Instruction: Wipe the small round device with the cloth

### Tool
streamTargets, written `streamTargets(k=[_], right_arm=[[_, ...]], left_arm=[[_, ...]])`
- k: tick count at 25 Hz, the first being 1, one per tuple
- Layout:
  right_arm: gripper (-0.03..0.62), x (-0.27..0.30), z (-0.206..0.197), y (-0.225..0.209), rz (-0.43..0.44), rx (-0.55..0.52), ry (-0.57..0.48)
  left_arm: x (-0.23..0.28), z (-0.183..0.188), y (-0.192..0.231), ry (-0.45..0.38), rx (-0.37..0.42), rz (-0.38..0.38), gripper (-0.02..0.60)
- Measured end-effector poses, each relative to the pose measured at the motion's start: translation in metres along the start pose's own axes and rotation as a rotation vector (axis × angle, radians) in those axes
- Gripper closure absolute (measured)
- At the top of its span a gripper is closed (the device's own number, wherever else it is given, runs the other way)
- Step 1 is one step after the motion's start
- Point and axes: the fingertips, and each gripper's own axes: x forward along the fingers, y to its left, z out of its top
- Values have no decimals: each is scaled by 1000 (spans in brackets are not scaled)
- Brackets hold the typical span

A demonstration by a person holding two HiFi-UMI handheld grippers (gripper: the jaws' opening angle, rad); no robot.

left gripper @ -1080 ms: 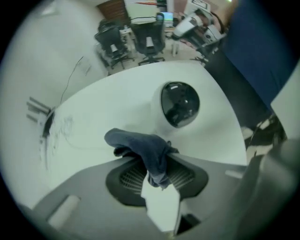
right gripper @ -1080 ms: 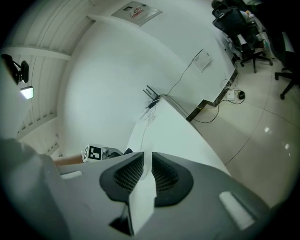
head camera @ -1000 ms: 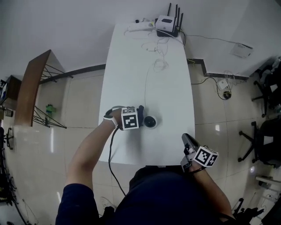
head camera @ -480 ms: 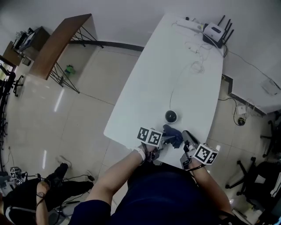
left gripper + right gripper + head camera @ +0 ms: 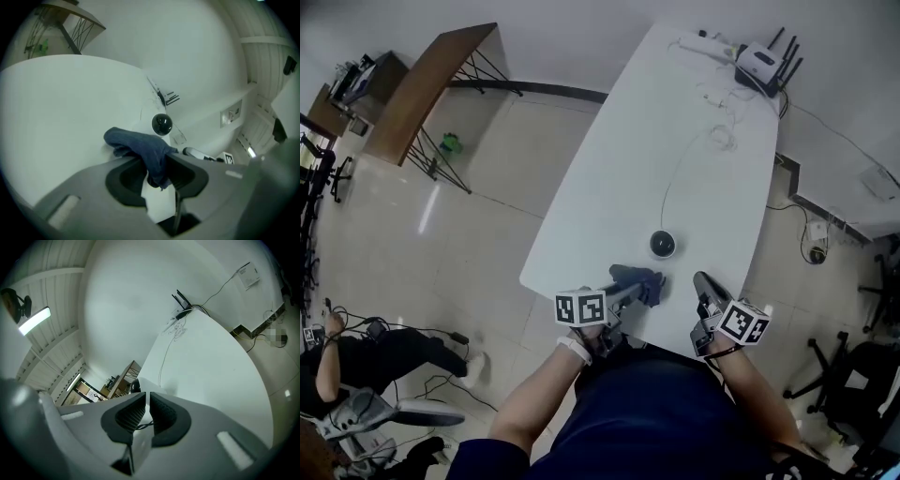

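**Ann:** When the head view looks down, what does the left claw (image 5: 628, 289) hold?

**Ben:** It is clamped on the blue cloth (image 5: 641, 280), over the near end of the white table (image 5: 675, 141). The small round device (image 5: 663, 245) sits on the table just past the cloth.

**Ann:** And the left gripper view?

**Ben:** The cloth hangs between the two jaws, with the device behind it.

**Ann:** The right gripper view?

**Ben:** The right claw (image 5: 146, 411) holds nothing. Its jaws have just been closing and are almost together.
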Motion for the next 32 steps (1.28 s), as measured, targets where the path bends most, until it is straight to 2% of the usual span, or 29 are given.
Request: streamTargets(k=[3, 7, 10, 12, 16, 20, 24, 26, 30, 32], right_arm=[[560, 1, -6, 10, 6, 0, -11], [560, 2, -16, 17, -8, -22, -11], [560, 4, -21, 21, -33, -45, -15], [560, 9, -24, 24, -53, -59, -25], [577, 29, -26, 25, -78, -90, -42], [577, 25, -20, 38, -68, -156, -32], [577, 13, -28, 32, -89, -223, -26], [577, 12, -30, 33, -87, -249, -26], [579, 5, -33, 37, -68, -275, -23], [579, -3, -34, 36, -61, -284, -25]], left_arm=[[-11, -4, 2, 18, 44, 19, 457], [-13, -9, 7, 92, 168, 98, 457], [-4, -15, 2, 149, 233, 55, 457], [-1, -10, 4, 168, 236, 21, 457], [9, 6, 25, 190, 162, -21, 457], [12, 3, 19, 216, 204, -24, 457], [15, -9, 23, 250, 335, 19, 457], [16, -14, 22, 265, 346, 21, 457], [14, -37, 7, 291, 299, -17, 457], [15, -44, 4, 285, 310, -10, 457]])
